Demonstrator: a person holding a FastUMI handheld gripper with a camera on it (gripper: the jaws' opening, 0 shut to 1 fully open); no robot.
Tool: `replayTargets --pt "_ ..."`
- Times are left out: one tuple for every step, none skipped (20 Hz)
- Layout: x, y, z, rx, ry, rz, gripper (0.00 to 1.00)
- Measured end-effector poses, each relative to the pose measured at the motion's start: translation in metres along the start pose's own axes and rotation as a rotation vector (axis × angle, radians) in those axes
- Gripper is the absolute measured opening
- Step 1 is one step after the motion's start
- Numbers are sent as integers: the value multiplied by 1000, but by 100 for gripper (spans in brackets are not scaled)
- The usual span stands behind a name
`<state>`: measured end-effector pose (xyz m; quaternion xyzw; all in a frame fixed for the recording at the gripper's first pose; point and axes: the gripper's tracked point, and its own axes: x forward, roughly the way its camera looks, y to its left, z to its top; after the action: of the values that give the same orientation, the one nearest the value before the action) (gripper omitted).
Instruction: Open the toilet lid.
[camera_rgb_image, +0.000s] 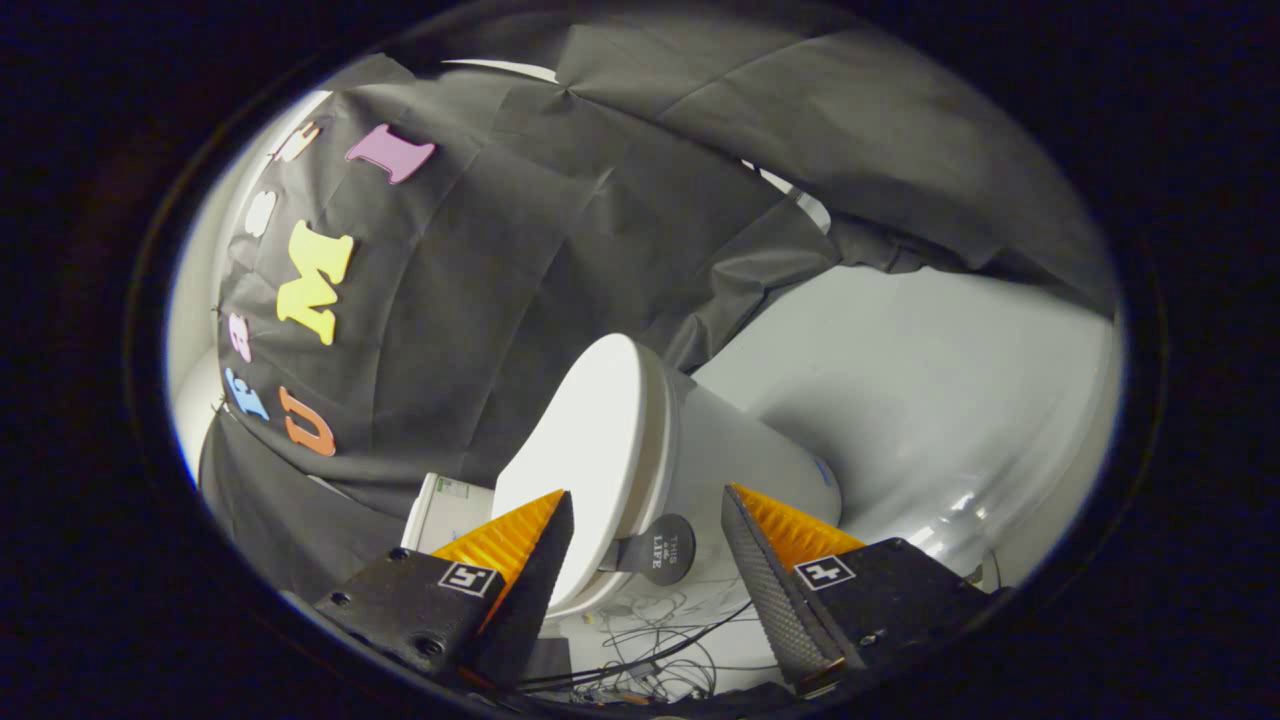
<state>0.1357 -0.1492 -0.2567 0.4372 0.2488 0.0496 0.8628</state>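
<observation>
The gripper (648, 545) is hovering with jaws spread and touching nothing, while the toilet lid (585, 450) is lying closed just ahead, its dark lift tab (660, 548) sitting between the fingertips.

Tongs (648, 520) spread apart; toilet lid (580, 450) just ahead, seemingly closed.

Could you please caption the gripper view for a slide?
Open gripper approaches the closed toilet lid, its grey lift tab lying between the fingers.
</observation>
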Motion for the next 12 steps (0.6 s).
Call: replayTargets --pt "1 -1 1 16 0 7 92" --pt "3 -6 -1 36 1 -1 86" --pt "4 -10 -3 56 11 0 84" --pt "3 -10 -8 81 29 15 80" --pt "4 -11 -13 110 49 29 79" --pt "5 -13 -16 137 62 35 75" --pt "7 -15 -19 162 71 41 68" --pt "8 -16 -20 187 76 52 61" --pt "8 -17 -18 206 73 59 53" --pt "9 -19 -17 221 65 55 46" --pt "10 -20 -18 235 66 57 39" --pt "7 -17 -19 250 83 80 32"
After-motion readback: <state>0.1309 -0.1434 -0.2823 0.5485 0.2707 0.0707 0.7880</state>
